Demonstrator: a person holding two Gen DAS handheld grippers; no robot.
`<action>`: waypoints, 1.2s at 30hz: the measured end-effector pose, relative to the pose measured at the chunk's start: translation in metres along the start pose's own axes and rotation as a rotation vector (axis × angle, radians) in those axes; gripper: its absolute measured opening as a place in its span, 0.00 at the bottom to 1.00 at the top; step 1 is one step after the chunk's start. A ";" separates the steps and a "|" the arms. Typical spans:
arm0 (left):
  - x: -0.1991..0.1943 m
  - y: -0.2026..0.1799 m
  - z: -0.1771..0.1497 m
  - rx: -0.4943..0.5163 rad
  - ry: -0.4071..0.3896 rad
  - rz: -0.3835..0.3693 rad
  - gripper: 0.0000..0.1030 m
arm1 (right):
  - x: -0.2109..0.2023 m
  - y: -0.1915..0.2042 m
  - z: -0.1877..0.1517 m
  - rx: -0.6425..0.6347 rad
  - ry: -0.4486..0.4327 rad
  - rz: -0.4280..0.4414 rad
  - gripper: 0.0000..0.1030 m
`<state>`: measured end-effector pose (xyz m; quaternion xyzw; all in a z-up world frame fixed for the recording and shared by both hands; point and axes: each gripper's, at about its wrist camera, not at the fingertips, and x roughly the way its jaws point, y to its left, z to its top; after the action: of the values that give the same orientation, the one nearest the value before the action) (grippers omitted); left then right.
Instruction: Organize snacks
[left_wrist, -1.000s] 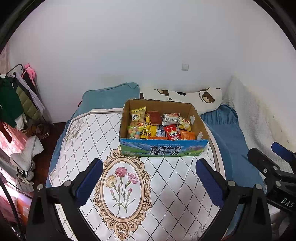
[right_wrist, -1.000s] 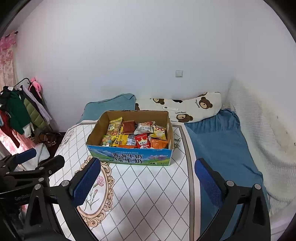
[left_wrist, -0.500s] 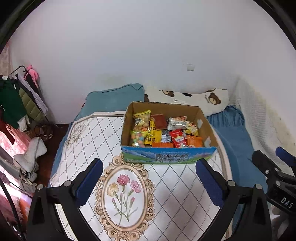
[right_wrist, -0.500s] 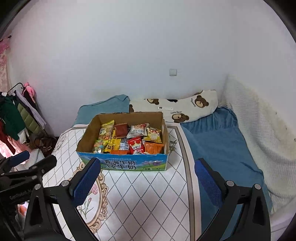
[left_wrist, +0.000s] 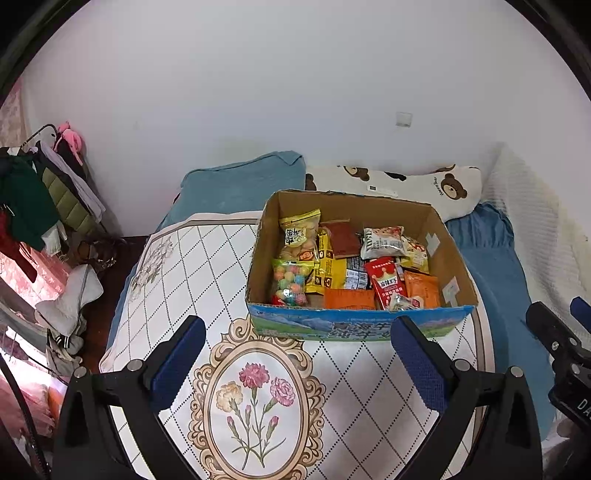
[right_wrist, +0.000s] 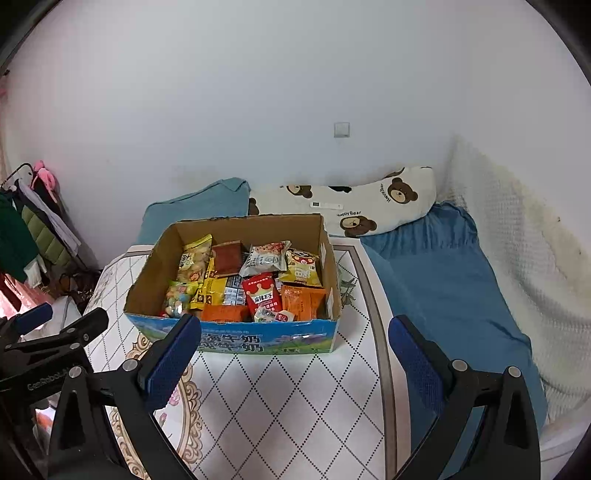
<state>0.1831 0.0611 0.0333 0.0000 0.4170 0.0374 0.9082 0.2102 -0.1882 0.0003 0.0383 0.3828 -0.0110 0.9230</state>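
An open cardboard box (left_wrist: 358, 325) with a blue printed front stands on a white diamond-patterned bed cover (left_wrist: 207, 266). It holds several snack packets: a red one (left_wrist: 386, 282), orange ones (left_wrist: 347, 298), a yellow one (left_wrist: 299, 232) and a bag of coloured balls (left_wrist: 290, 282). The box also shows in the right wrist view (right_wrist: 236, 341). My left gripper (left_wrist: 295, 363) is open and empty, just short of the box front. My right gripper (right_wrist: 291, 360) is open and empty, in front of the box's right half.
A bear-print pillow (right_wrist: 354, 210) and a teal pillow (left_wrist: 240, 184) lie behind the box against the white wall. Blue bedding (right_wrist: 443, 280) lies to the right. A clothes rack (left_wrist: 33, 192) stands at the left beside the bed edge.
Both grippers have moved closer to the box, which now looks larger and nearer in both views. Both stay open.
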 end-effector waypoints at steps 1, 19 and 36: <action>0.003 0.001 0.002 0.001 -0.003 0.007 1.00 | 0.004 0.001 0.001 -0.004 0.001 -0.003 1.00; 0.010 0.000 0.009 0.014 -0.009 0.015 1.00 | 0.019 0.010 0.002 -0.025 0.007 0.006 1.00; -0.001 -0.002 0.006 0.019 -0.018 0.006 1.00 | 0.012 0.007 0.004 -0.001 0.003 0.000 1.00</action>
<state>0.1877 0.0596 0.0380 0.0101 0.4093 0.0361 0.9116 0.2215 -0.1815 -0.0052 0.0377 0.3842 -0.0109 0.9224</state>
